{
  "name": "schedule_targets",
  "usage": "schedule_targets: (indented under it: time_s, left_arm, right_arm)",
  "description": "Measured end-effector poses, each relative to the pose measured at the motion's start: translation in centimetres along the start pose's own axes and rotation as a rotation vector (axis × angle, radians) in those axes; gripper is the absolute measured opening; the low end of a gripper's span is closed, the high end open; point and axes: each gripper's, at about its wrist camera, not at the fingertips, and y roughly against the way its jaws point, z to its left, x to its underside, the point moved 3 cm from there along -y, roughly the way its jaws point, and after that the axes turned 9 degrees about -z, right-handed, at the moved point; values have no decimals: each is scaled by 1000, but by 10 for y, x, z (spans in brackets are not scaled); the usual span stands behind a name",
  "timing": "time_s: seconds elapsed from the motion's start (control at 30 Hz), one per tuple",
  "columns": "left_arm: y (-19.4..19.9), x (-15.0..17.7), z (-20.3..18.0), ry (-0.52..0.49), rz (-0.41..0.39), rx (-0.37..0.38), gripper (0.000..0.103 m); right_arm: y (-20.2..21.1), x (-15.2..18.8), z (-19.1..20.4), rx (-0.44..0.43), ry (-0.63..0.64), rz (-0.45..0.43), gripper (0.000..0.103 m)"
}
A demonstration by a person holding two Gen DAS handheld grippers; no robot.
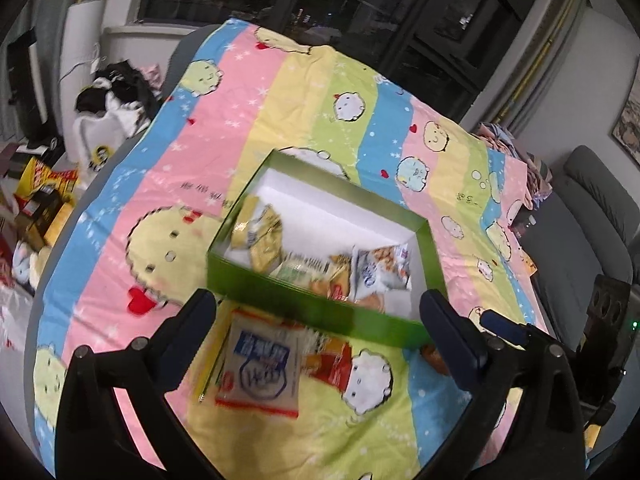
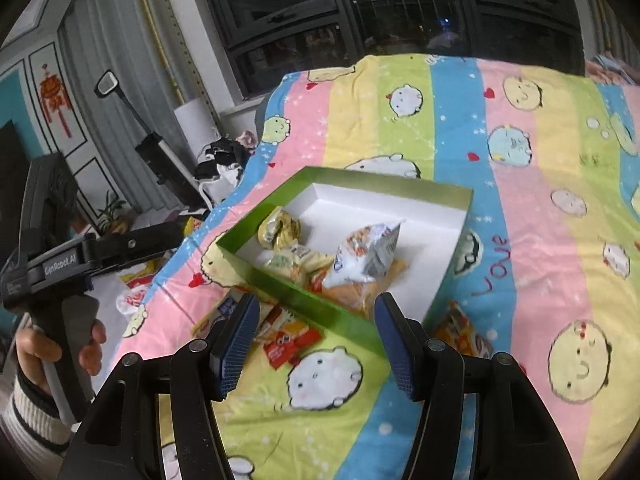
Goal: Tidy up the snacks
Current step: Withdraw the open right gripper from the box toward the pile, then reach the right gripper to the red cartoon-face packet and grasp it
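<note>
Snacks still loose on the striped quilt (image 1: 280,92) are the nearest work: a white-and-blue packet (image 1: 262,368) with an orange-red edge lies low in the left wrist view, between the spread, empty fingers of the left gripper (image 1: 320,320), probably because it is next to be picked up. The right gripper (image 2: 316,344) stands half open and empty above a red wrapper (image 2: 290,342) at lower centre. Just beyond both, mid-frame, the green box (image 1: 280,292) already gathers several packets (image 2: 364,256) against its near wall.
</note>
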Motion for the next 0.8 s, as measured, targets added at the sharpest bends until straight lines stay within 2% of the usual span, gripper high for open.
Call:
schedule_targets:
  time_s: [0.13, 0.37, 0.53, 0.8]
  left_arm:
    - [10, 23, 20, 48, 7, -32, 102]
    - [17, 60, 41, 150, 67, -30, 102]
    - [20, 72, 40, 147, 89, -17, 102]
    - [13, 79, 39, 131, 112, 7, 102]
  right_arm:
    - [3, 15, -2, 16, -27, 31, 60]
    - [-23, 58, 5, -32, -107, 139, 61]
    - [-54, 78, 16, -64, -141, 194, 60]
    - [-95, 79, 13, -65, -232, 207, 59]
